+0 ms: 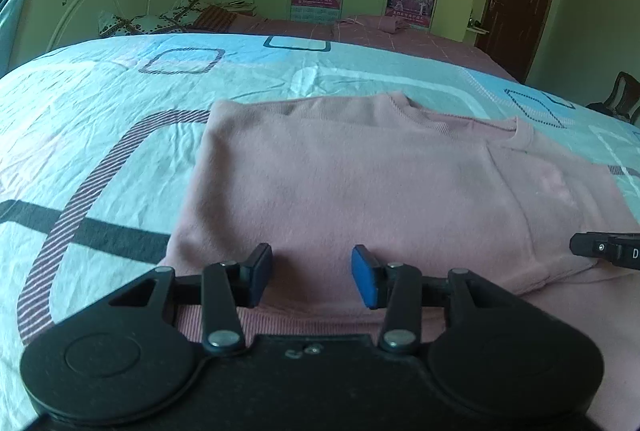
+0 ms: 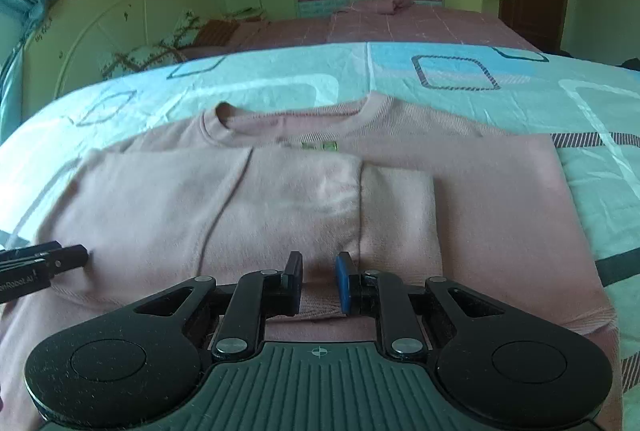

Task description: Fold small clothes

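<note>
We list: pink knit sweatshirt (image 2: 280, 199), sleeves folded in, mid-frame on patterned blue bedsheet (image 2: 480, 99); left gripper (image 1: 312, 277) jaws wide, empty; right gripper (image 2: 319, 281) jaws narrowly parted around the ribbed cuff.

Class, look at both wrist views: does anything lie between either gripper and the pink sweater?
Nothing visible does. The left gripper and right gripper both sit at the near hem of the sweater, jaws parted, with only its own fabric ahead of them on the bed sheet.

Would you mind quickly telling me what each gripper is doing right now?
Left gripper: open, holding nothing, over the pink sweatshirt.
Right gripper: narrow gap, at the folded sleeve's cuff; grip cannot be told.
</note>
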